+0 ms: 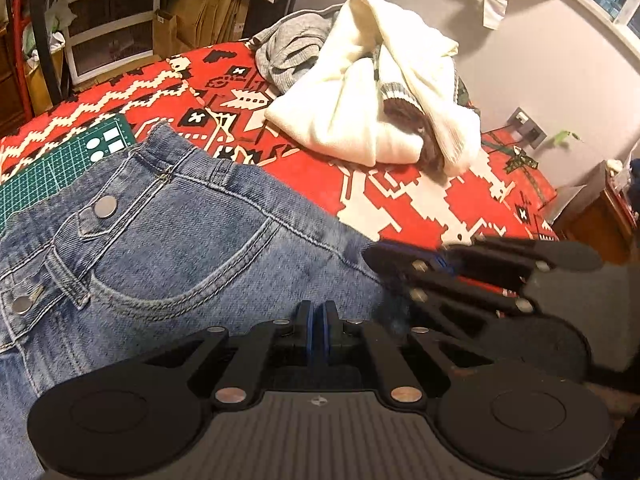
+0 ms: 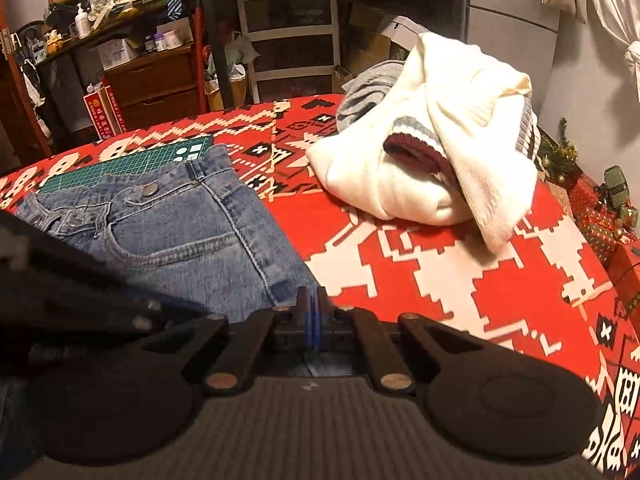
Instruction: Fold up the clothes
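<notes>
Blue jeans (image 1: 172, 248) lie on the red patterned cloth, waistband and front pocket facing up. My left gripper (image 1: 319, 318) is low over the denim below the pocket, its blue pads pressed together on the fabric. In the left wrist view my right gripper (image 1: 374, 258) comes in from the right with its tips at the jeans' right edge. The right wrist view shows the right gripper (image 2: 313, 308) shut at the lower right corner of the jeans (image 2: 192, 240). The left gripper's black body crosses that view's left side, tips hidden.
A cream sweater (image 1: 360, 92) lies heaped over grey clothes (image 1: 288, 48) at the back of the red cloth (image 2: 440, 280). A green cutting mat (image 1: 52, 168) pokes out behind the jeans. Shelves, drawers and boxes stand beyond the far edge. Wrapped gifts (image 2: 608, 220) sit at the right.
</notes>
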